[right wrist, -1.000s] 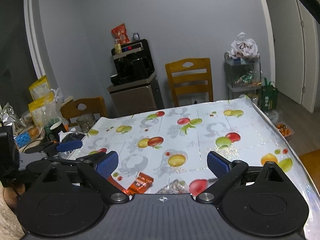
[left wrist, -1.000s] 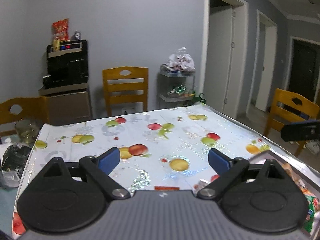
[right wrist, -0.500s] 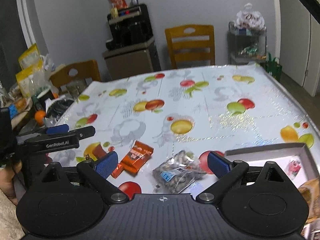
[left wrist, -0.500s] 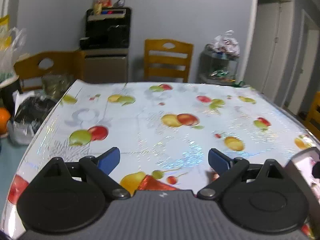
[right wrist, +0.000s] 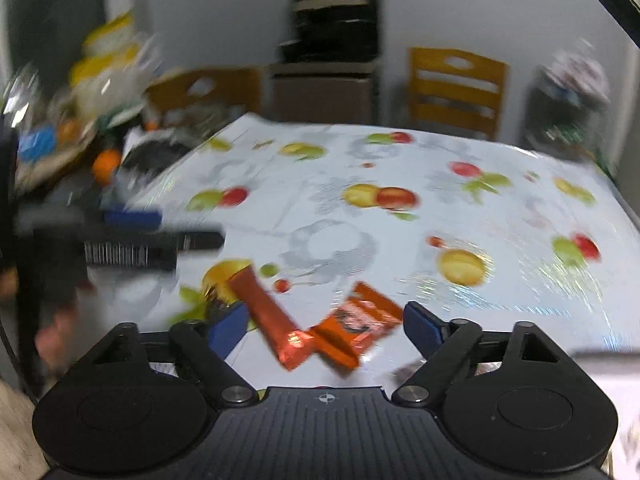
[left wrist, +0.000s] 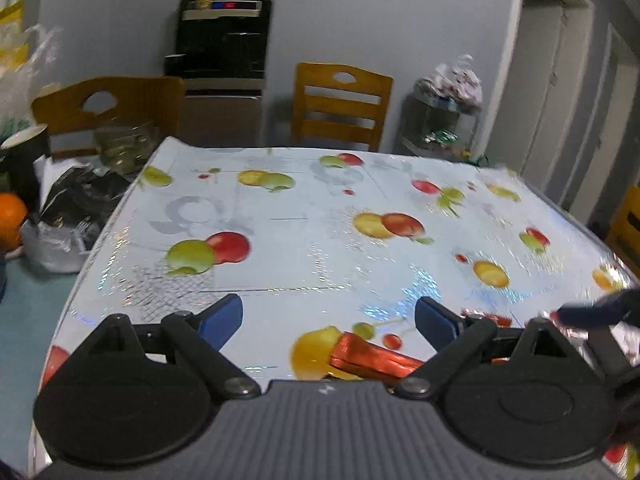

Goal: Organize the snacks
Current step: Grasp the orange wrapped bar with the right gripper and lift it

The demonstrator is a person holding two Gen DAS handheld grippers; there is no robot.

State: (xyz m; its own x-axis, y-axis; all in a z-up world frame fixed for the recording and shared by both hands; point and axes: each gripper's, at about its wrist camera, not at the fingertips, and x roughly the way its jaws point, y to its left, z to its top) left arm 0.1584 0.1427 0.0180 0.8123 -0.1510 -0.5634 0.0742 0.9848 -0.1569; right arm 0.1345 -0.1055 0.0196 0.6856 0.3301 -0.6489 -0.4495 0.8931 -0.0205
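Snacks lie on the near part of the table (right wrist: 500,208), which wears a glossy white cloth printed with apples and pears. We see two of them clearly from the right wrist camera: a long orange snack bar (right wrist: 268,312) in shiny foil, lying diagonally, and a wider orange snack packet (right wrist: 356,328) with dark lettering that is too blurred to read. The lower end of the bar touches the packet, and both lie flat on the cloth. Our right gripper (right wrist: 326,326) hovers just above them with its blue fingers wide apart, holding nothing, and the two snacks are between the fingers in this view. Our left gripper (left wrist: 328,320) also has its fingers spread wide and empty; from its camera we see the same long bar (left wrist: 372,358) near the right finger, its foil reflecting red-orange light. In the right wrist view the left gripper (right wrist: 156,228) appears at the left side as a dark blurred shape over the table edge. At the bottom right a pale tray (right wrist: 608,364) shows only its corner. Behind the table stand wooden chairs (left wrist: 340,108) and a black machine (left wrist: 224,36) on a cabinet against the wall.
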